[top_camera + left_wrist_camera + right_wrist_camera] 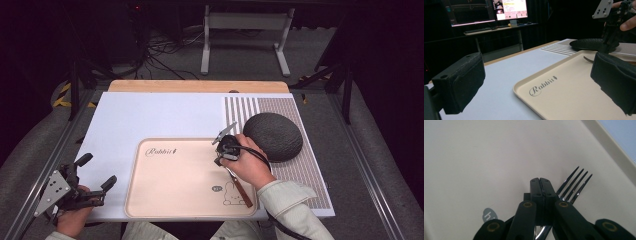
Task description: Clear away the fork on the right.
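Right now the right gripper (pixel 223 150) is over the upper right part of the beige tray (pixel 165 200), with the person's right hand (pixel 252 167) wrapped around its body. From the right gripper view its two black jaws are pressed flat together, pads meeting along a thin seam, and a fork (pixel 573 185) passes under them. The fork's four dark tines fan out just past the jaw tips, up and to the right, above the pale tray floor. Its neck shows as a sliver of shiny metal below the closed pads. Whether the pads actually pinch the fork or merely sit over it, I cannot tell. From the high view the fork's brown handle (pixel 242 191) slants down and to the right from the hand, lying across the tray near the small rabbit drawing (pixel 231 192).

The left gripper (pixel 92 172) sits at the left edge of the white mat (pixel 150 115), held by the left hand (pixel 75 215), well apart from the tray's work. Its jaws stand wide apart with nothing between them.

A dark round bowl-like dish (pixel 273 136) rests on the striped placemat (pixel 300 150), just beside the right hand and touching nothing on the tray.
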A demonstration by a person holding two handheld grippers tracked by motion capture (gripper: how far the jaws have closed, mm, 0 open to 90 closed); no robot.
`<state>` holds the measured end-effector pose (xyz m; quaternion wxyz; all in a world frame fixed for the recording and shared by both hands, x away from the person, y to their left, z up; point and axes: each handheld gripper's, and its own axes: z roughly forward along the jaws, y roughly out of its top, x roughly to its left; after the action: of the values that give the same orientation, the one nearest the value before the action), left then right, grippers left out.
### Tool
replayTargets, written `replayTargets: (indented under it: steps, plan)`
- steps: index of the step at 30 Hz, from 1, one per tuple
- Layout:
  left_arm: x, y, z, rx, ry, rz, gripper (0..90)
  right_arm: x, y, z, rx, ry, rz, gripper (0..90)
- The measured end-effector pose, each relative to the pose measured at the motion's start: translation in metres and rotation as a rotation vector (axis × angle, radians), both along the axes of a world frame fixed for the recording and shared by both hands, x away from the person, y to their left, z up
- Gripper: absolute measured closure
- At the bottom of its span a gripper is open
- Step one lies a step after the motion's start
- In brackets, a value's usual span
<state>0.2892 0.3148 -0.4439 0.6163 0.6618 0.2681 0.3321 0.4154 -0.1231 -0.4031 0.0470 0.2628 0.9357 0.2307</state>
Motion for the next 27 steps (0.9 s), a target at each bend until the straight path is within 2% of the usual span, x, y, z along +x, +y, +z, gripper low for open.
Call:
replayTargets:
  steps: [6, 15, 27]
  plan:
    - [0.000, 0.000, 0.000, 0.000, 0.001, -0.001, 0.1, 0.004, 0.004, -0.008, -0.014, 0.000, 0.029, 90.0]
    - [0.000, 0.000, 0.000, 0.001, 0.000, -0.003, 0.2, 0.008, 0.006, -0.013, -0.031, 0.002, 0.040, 90.0]
    - [-0.001, 0.000, 0.000, 0.003, 0.000, -0.003, 0.2, 0.012, 0.006, -0.018, -0.054, 0.006, 0.029, 90.0]
